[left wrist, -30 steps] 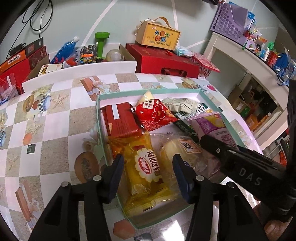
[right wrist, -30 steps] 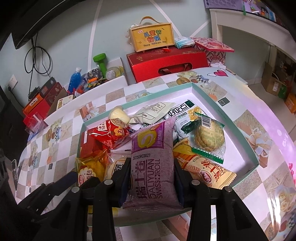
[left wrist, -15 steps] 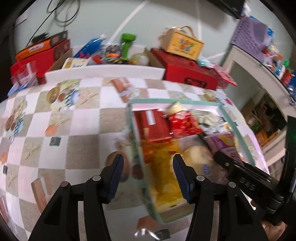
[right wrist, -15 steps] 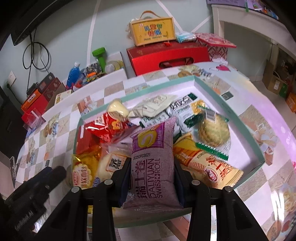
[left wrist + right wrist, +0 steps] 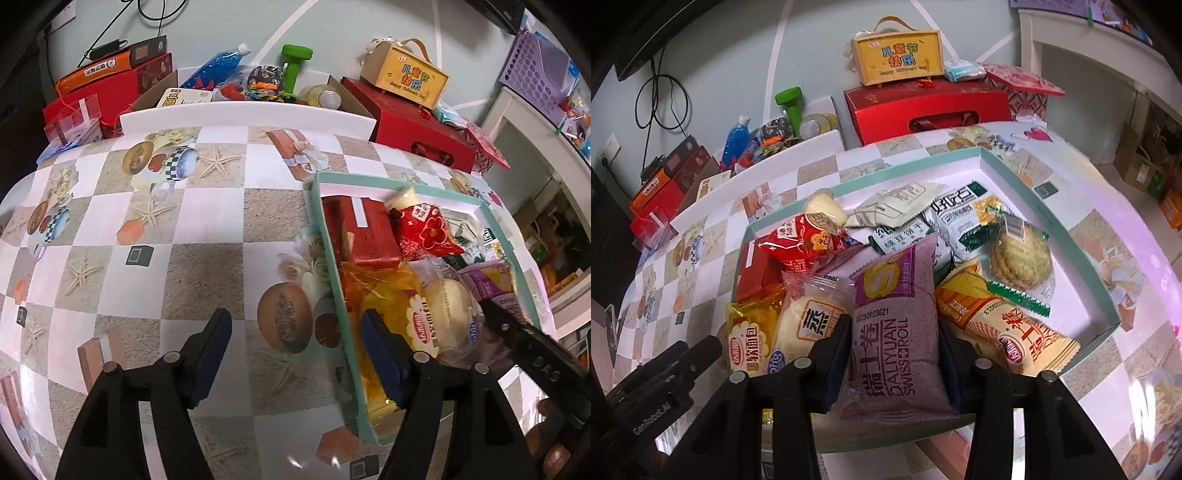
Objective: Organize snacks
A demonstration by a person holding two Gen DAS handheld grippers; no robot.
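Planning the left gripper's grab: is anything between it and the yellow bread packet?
Yes: the tray's side wall stands between the left gripper's jaws, which just opened wider; the yellow bread packet lies beyond it.

A shallow teal-rimmed box (image 5: 1086, 258) sits on the table, crowded with snack packets; a purple Swiss roll pack (image 5: 897, 328) lies lengthwise on top.

Purple roll packet (image 5: 897, 328) between the right gripper's fingers read "DALIYUAN SWISS ROLL", with "20250903G21" stamped above that. Yellow handled box (image 5: 897, 59) at 12 o'clock carried coloured Chinese characters over small "Happy Children's Day". Other gripper's black body (image 5: 653, 398) at 8 o'clock bore "GenRobot.AI". In the left view, the black gripper arm (image 5: 543, 365) at 4 o'clock showed "DAS". Remaining packets bore Chinese print, not transcribed.
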